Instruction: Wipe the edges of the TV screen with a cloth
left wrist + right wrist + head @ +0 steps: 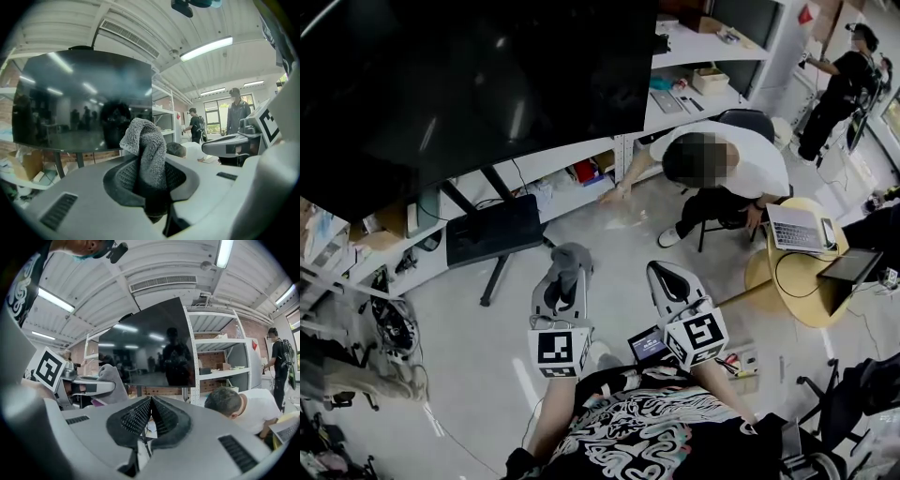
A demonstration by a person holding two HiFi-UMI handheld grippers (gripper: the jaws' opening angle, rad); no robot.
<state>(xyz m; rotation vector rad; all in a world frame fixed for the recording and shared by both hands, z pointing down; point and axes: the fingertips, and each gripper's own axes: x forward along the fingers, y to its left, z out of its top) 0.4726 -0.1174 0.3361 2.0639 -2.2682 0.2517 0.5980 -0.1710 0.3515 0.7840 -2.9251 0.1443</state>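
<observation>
A big dark TV screen [459,84] stands on a black stand ahead of me, filling the upper left of the head view; it also shows in the left gripper view [84,108] and the right gripper view [154,348]. My left gripper [566,264] is shut on a grey cloth [145,150] that bunches up out of its jaws, below and short of the screen's lower edge. The cloth [569,261] also shows in the head view. My right gripper [667,278] is beside it to the right, jaws shut together with nothing between them.
White shelving [694,89] with boxes runs behind and right of the TV. A person in a white shirt [722,164] crouches on the floor just right of the stand. A round yellow table [802,281] with laptops stands at right. Another person [839,84] stands far right.
</observation>
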